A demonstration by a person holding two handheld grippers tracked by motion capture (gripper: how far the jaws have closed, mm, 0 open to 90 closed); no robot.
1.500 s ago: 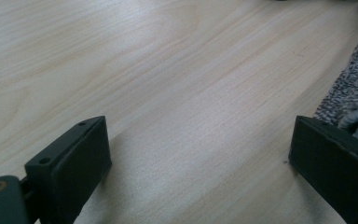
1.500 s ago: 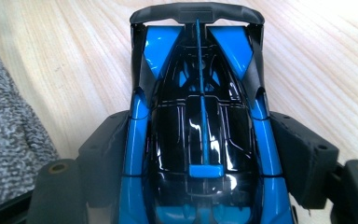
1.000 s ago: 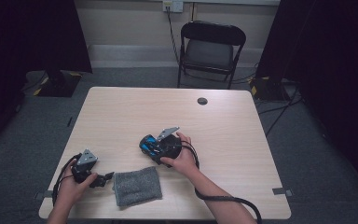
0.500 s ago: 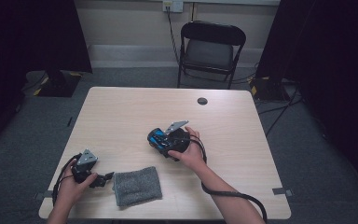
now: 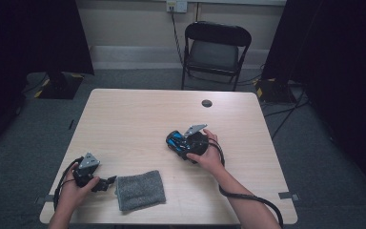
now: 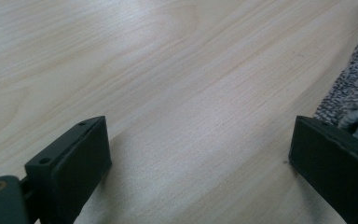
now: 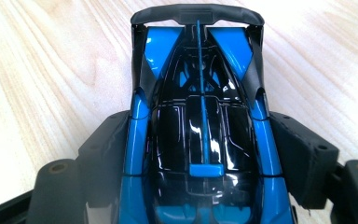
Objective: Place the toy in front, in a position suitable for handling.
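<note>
- Nearest, at the table's [image 5: 138, 114] near-left edge, my left gripper [image 5: 106, 183] lies low over the wood with its jaws spread wide and nothing between them.
- Just right of it, a grey cloth [image 5: 140, 190] lies flat, its edge beside one jaw.
- Farther in, right of centre, my right gripper [image 5: 174, 143] pinches a blue-and-black toy car [image 7: 200, 135] by its flanks, just above the tabletop.
- Beyond the table's far edge, a black folding chair [image 5: 217, 50] stands by the wall.

toy car [image 7: 200, 135] front cut off by bottom edge, grey cloth [image 6: 354, 88] cropped at right edge
</note>
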